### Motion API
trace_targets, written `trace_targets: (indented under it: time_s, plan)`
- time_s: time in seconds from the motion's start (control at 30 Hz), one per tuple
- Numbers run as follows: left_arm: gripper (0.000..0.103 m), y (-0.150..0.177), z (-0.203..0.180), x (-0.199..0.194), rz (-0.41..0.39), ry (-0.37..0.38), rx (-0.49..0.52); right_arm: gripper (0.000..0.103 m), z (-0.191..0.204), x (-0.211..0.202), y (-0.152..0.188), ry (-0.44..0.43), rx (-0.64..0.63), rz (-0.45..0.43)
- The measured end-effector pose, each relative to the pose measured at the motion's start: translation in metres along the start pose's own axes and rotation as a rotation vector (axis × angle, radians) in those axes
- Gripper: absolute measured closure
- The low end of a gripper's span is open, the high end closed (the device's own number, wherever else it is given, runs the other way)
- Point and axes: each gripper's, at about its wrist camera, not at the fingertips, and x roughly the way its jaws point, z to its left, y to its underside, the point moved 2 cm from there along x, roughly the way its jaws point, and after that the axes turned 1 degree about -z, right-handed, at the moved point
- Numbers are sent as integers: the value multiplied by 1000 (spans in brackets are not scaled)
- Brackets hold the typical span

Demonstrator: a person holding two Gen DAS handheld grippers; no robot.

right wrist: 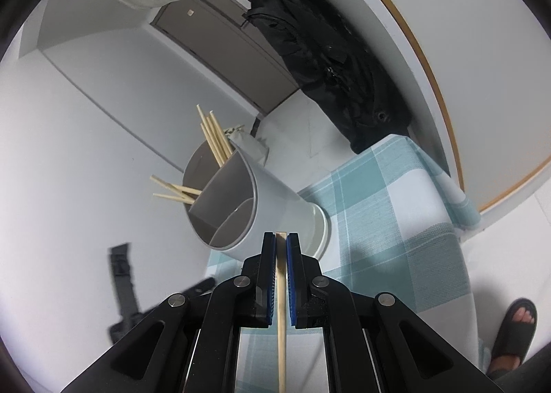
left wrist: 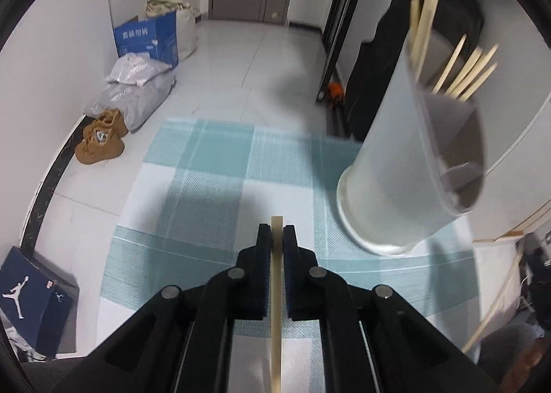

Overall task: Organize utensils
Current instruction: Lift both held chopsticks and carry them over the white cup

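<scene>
Left wrist view: left gripper (left wrist: 276,233) at 6 o'clock, jaws closed on a pale chopstick (left wrist: 276,307) that runs back btwn the pads toward the camera, tip just past the fingertips. Beneath it, a teal-and-white checked cloth (left wrist: 213,169) on the table. Holder (left wrist: 409,165), a white divided cup, stands on the cloth at 3 o'clock; view blurred there, w/ several chopsticks (left wrist: 465,72) sticking out of its far compartment at 2 o'clock. Floor items at 9–10 o'clock: brown shoes (left wrist: 100,138), grey bags (left wrist: 134,93), blue box (left wrist: 148,38). Right wrist view: right gripper (right wrist: 281,238) at 6 o'clock, blue-padded jaws closed on a second stick (right wrist: 281,307), likewise running back toward the lens. Same holder (right wrist: 248,200) sits just beyond the fingertips, near centre, at the cloth's edge; its sticks (right wrist: 215,138) fan out of the rear compartment toward 11 and 9 o'clock, the two nearer compartments look empty. Black jacket (right wrist: 327,59) hangs at 1 o'clock; a sandalled foot (right wrist: 516,331) at 4 o'clock.
</scene>
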Motion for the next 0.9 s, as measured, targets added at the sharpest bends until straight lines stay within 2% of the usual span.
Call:
trace_targets:
  time_s: [0.3, 0.5, 0.7, 0.9]
  plan:
    - [101, 5, 1, -41, -124, 99, -15, 98, 45, 1, 11, -24, -170, -6]
    - [101, 7, -4, -56, -181, 124, 44, 98, 75, 0, 21, -17, -295, -15]
    - [101, 13, -10, -73, -202, 149, 80, 98, 101, -3, 29, -11, -398, -32]
    - [101, 17, -18, -88, -208, 161, 122, 98, 108, 0, 31, -9, -412, -33]
